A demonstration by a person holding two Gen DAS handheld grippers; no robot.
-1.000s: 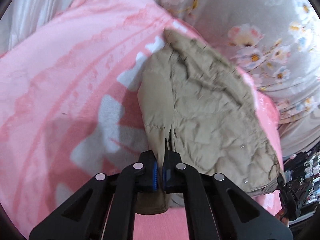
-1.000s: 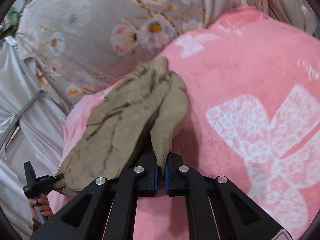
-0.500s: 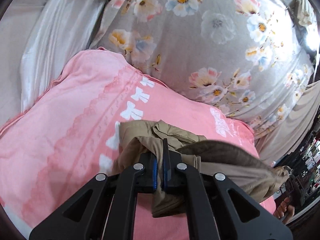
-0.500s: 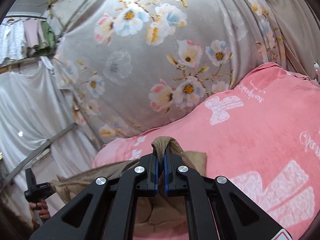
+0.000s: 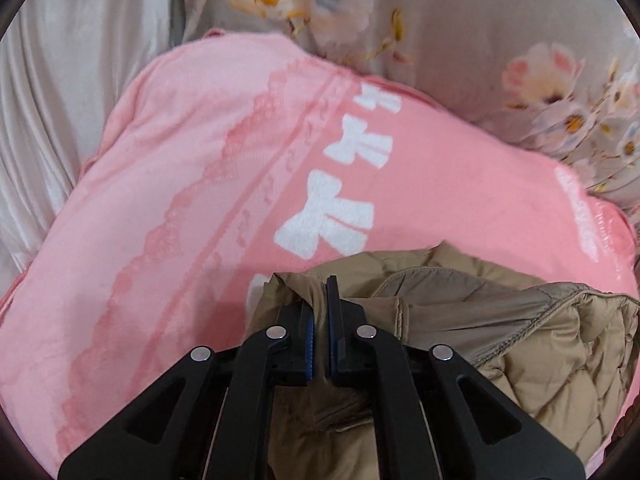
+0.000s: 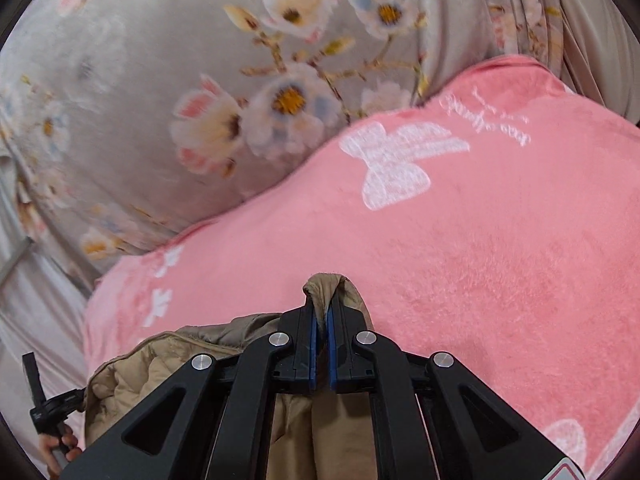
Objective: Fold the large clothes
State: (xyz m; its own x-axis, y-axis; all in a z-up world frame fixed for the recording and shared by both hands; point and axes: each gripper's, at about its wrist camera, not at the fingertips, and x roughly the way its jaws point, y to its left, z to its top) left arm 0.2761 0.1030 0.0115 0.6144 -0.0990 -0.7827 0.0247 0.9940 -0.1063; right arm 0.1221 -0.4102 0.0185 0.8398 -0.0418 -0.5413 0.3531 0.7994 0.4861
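A tan quilted jacket [image 5: 520,344] is held up off a pink blanket [image 5: 192,184] by two hand-held grippers, one at each end of a gathered edge. In the left wrist view, the left gripper [image 5: 319,308] is seen clamped on a fold of the jacket's fabric, its blue-padded jaws pressed almost together with only the thin cloth between them. The bulk of the garment is bunched to the right of that gripper and near the camera, where a stitched hem and diamond quilting are shown; a part of it hangs down below the jaws.

In the right wrist view, the right gripper [image 6: 321,308] is likewise closed tight on a pinch of the jacket [image 6: 132,372], a small hump of tan cloth being pushed up just past its fingertips. The rest of the garment is draped to the left and underneath the tool. At the near left edge of that view, a black handle of the other tool [image 6: 44,404] is gripped by a person's hand [image 6: 56,446].

The pink blanket, patterned with white bows [image 6: 396,156] and a lace-like band, is spread over the surface beneath the jacket and fills the middle of both views. Beyond it, at the far side, a grey floral cloth [image 6: 168,80] is hung as a backdrop, and pale silvery drapery [image 5: 68,80] is seen at the far left in the left wrist view. Both backgrounds are slightly blurred.
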